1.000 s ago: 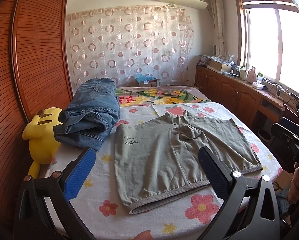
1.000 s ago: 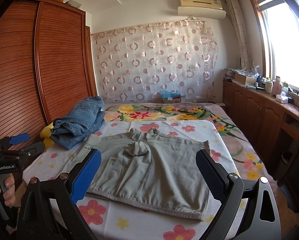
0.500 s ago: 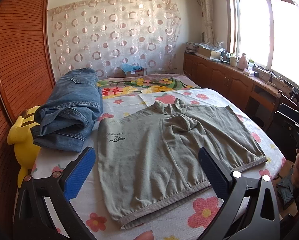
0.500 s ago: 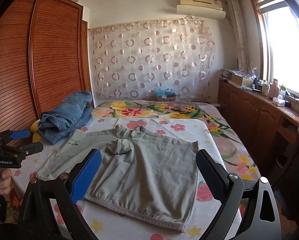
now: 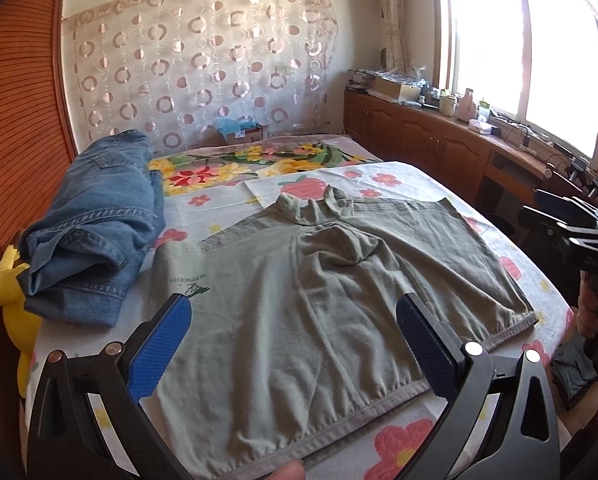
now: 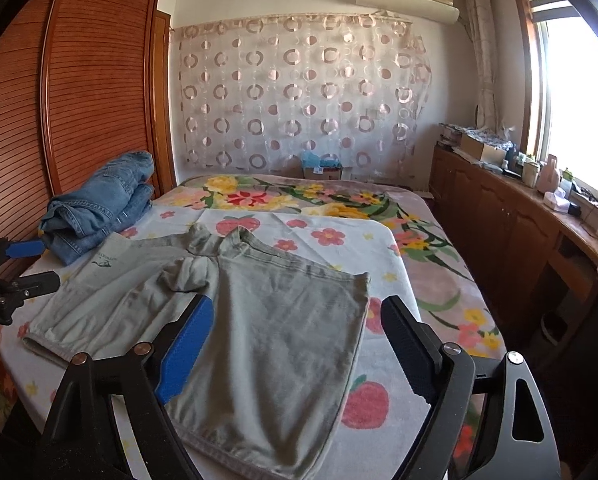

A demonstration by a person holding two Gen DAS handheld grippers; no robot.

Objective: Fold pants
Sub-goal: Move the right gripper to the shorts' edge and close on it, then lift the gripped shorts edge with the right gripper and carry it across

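Grey-green pants lie spread flat on the flowered bedsheet, waistband toward me and legs pointing away. My left gripper hovers open over the left half near the waistband, nothing between its blue pads. In the right wrist view the pants lie below my right gripper, which hangs over the right leg. Its jaws are closing, still wide apart, and grip nothing. Each gripper shows at the edge of the other's view: the left gripper, the right gripper, each in a hand.
A folded pile of blue jeans sits on the bed's left side beside a yellow plush toy. A slatted wooden wardrobe stands left. Low wooden cabinets run along the right under the window. A cardboard box stands past the bed.
Both grippers have come closer to the pants and lower. The right view has slid to the right, over the right leg, and its jaws have narrowed a little.
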